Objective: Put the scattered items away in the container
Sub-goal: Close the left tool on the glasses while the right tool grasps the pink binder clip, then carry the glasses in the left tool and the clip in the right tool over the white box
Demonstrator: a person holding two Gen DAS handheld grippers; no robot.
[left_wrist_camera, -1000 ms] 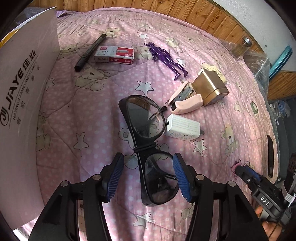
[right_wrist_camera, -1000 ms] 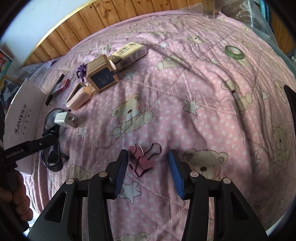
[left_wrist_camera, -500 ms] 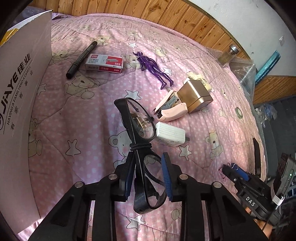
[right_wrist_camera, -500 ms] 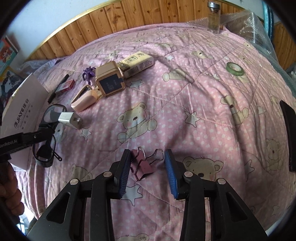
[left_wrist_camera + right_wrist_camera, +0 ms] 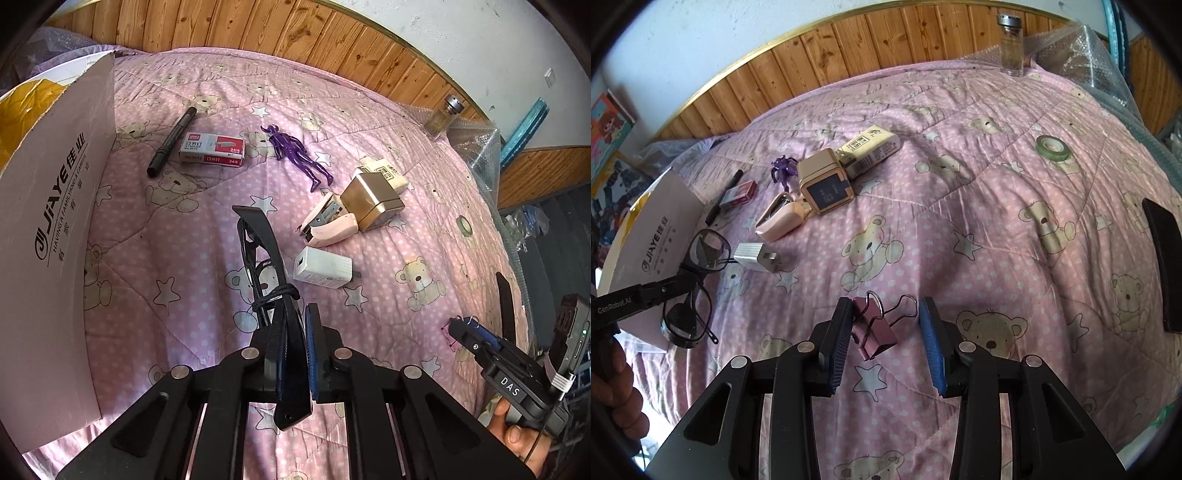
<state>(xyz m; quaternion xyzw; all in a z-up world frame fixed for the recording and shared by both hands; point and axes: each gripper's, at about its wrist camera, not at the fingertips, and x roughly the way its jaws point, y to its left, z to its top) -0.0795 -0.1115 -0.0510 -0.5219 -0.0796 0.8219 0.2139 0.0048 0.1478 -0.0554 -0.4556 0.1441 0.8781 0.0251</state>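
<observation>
Left gripper [image 5: 295, 347], glasses [image 5: 264, 254] beside charger [image 5: 323, 267]

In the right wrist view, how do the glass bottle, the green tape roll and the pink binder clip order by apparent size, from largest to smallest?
1. pink binder clip, though it lies nearest the camera
2. glass bottle
3. green tape roll

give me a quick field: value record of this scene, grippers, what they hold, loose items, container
surface: pink quilt
container: white box, at the left edge of the quilt
left gripper: shut on glasses, lifted off the quilt
right gripper: open, fingers either side of binder clip, which lies on the quilt
loose items: marker, staples box, purple figure, pink stapler, gold box, white charger, tape roll
</observation>
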